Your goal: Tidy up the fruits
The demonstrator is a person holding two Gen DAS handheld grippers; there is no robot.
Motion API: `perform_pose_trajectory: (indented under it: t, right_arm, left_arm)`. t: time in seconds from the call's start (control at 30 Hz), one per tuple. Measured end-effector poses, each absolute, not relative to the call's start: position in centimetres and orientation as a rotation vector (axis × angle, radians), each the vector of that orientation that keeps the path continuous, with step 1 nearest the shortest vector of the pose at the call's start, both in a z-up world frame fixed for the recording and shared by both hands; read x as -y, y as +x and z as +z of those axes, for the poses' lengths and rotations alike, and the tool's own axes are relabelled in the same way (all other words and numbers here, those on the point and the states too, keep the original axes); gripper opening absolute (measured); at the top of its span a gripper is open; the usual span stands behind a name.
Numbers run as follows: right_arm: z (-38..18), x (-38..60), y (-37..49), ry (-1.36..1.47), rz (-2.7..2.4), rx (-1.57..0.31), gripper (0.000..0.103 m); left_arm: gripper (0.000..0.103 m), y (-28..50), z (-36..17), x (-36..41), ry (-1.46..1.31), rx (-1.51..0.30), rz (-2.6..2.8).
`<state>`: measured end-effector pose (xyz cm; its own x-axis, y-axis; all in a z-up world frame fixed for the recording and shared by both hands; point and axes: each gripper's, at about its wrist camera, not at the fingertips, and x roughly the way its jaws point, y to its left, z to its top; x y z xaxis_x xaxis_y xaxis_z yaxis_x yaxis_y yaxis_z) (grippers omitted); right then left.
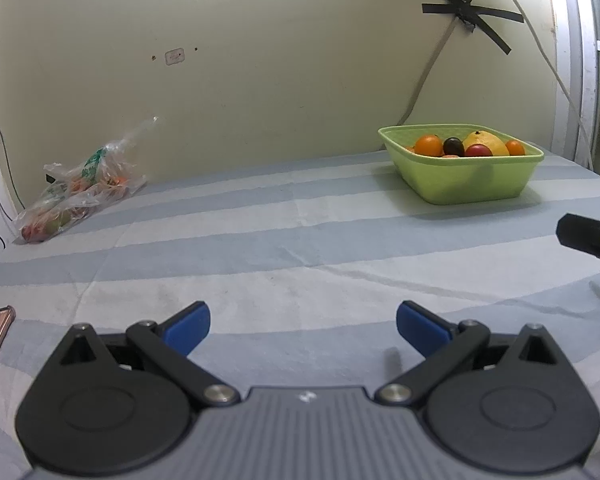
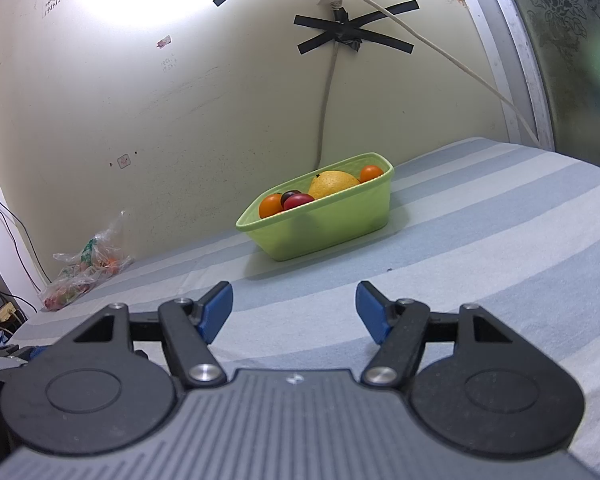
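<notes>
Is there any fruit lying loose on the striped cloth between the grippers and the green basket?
No, the striped cloth in front of the green basket is bare; fruit shows only inside the basket and in the plastic bag by the wall.

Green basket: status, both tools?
Left tool open, empty. Right tool open, empty. Green basket holds fruit; plastic bag untouched. Path clear.

Both tongs, left [image 1: 303, 326] and right [image 2: 294, 312], gape empty, angled downward.
</notes>
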<state>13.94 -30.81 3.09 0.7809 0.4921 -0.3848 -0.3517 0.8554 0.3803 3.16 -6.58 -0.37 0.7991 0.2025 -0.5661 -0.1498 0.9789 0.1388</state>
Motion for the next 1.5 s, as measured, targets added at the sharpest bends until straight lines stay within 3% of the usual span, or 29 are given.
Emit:
perform_pose_trajectory:
  t: [1.5]
  right_arm:
    - [3.34,30.74,13.91,0.3,0.47,-0.489,0.07]
  left_arm:
    - [0.103,3.2,-0.81,6.15,0.073,-0.635,0.206]
